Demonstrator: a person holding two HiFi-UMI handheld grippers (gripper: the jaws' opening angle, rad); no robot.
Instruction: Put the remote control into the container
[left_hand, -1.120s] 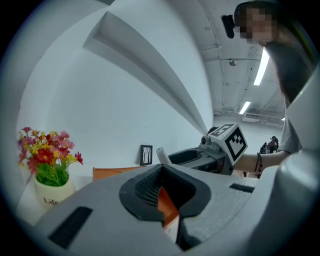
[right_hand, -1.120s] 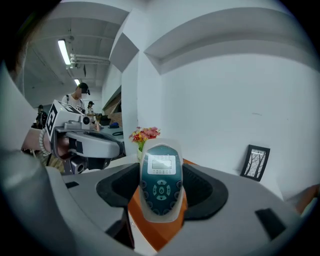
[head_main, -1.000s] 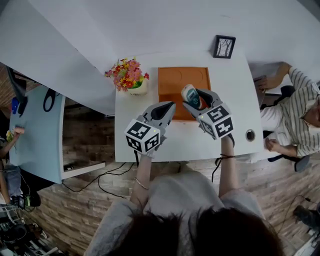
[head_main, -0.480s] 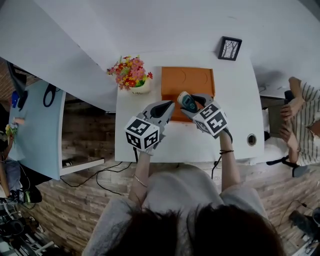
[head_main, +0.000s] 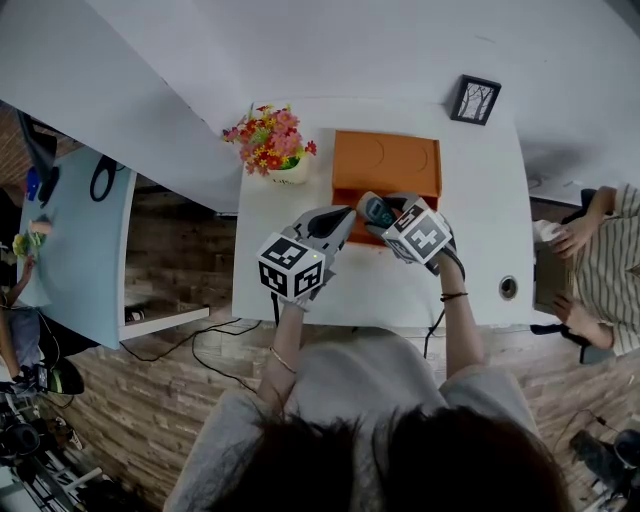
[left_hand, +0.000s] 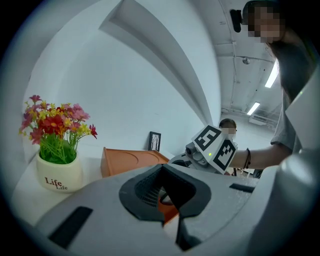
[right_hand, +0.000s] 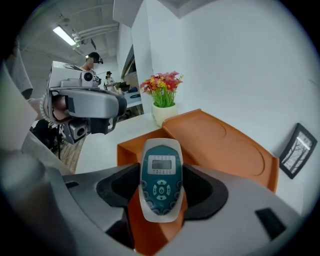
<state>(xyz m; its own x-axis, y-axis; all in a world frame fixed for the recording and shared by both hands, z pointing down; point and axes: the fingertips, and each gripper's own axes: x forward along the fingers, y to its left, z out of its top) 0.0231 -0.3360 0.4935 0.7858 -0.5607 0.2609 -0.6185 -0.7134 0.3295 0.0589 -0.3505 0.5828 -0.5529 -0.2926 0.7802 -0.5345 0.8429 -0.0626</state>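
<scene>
My right gripper (head_main: 386, 210) is shut on the teal and white remote control (head_main: 376, 209), which stands up between its pads (right_hand: 160, 175) with the buttons facing the camera. It hangs over the front edge of the orange container (head_main: 390, 160), whose flat top with a round emboss (right_hand: 220, 145) lies behind it and whose lower front part sits just under the remote. My left gripper (head_main: 338, 216) hovers at the container's front left corner. Its jaws (left_hand: 161, 172) are shut with nothing held, and orange shows through the slit between them.
A white pot of flowers (head_main: 270, 150) stands left of the container on the white table (head_main: 470, 250). A small framed picture (head_main: 475, 100) leans at the back right. A round hole (head_main: 509, 288) is in the table's right side. A person in a striped shirt (head_main: 600, 260) sits to the right.
The right gripper has drawn the remote from over the container's middle back to its front edge. The left gripper stays by the front left corner. The person at right has shifted.
</scene>
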